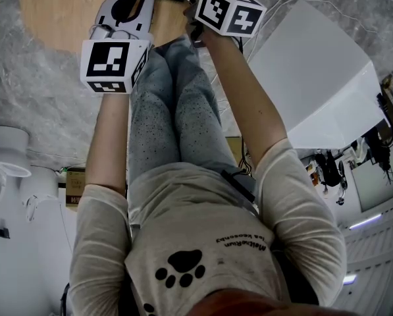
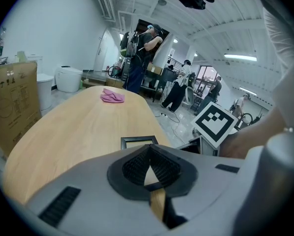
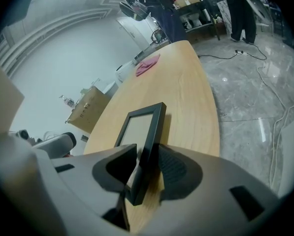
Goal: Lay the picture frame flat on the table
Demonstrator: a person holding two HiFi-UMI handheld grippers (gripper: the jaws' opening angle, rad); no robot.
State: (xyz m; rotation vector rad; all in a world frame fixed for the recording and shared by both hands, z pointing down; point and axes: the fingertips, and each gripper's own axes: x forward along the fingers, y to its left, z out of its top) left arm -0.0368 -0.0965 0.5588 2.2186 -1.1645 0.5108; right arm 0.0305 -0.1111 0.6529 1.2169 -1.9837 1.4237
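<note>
One long pale-wood bench (image 3: 186, 82) is shown, with one cardboard box (image 2: 14, 102) at the left of the left gripper view, two tongs, one picture frame (image 3: 142, 127) and one pink cloth (image 3: 147, 65) far up the bench. Several people are seen beyond its far end. The left tongs (image 2: 149, 147) are closed on nothing. The right tongs (image 3: 147, 147) are spread around the frame, low in the centre of the right gripper view, over the bench's near end. The frame is black-edged, pale-faced, on edge and tilted.
</note>
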